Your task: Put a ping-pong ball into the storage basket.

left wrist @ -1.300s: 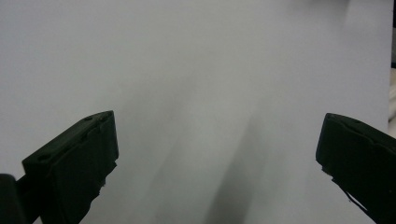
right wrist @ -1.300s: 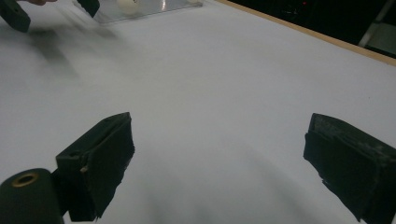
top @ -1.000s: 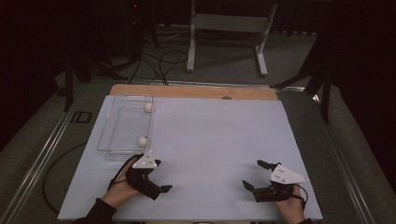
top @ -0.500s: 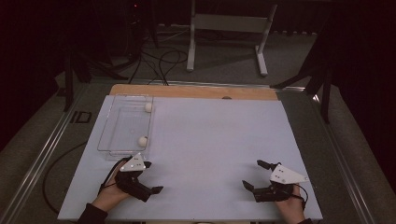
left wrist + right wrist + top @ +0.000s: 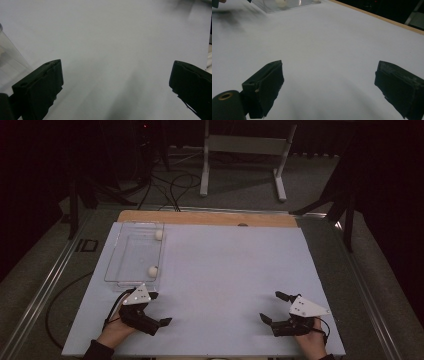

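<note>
Since the clear tray [image 5: 134, 257] lies just ahead of the left gripper [image 5: 161, 309] at the surface's left side, with its long axis running away from the person, that hand is far nearer to it than the right gripper [image 5: 270, 306]. One small white ball [image 5: 152, 270] sits at the tray's near end, another [image 5: 159, 234] at the far end. Both grippers rest low with jaws wide apart, holding nothing. The pale surface [image 5: 235, 270] between them is bare; beyond it the dim room holds a metal stand [image 5: 245, 145] and floor cables [image 5: 165, 185].

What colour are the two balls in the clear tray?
Both balls in the clear tray look off-white or cream, clearest in the high view.
</note>
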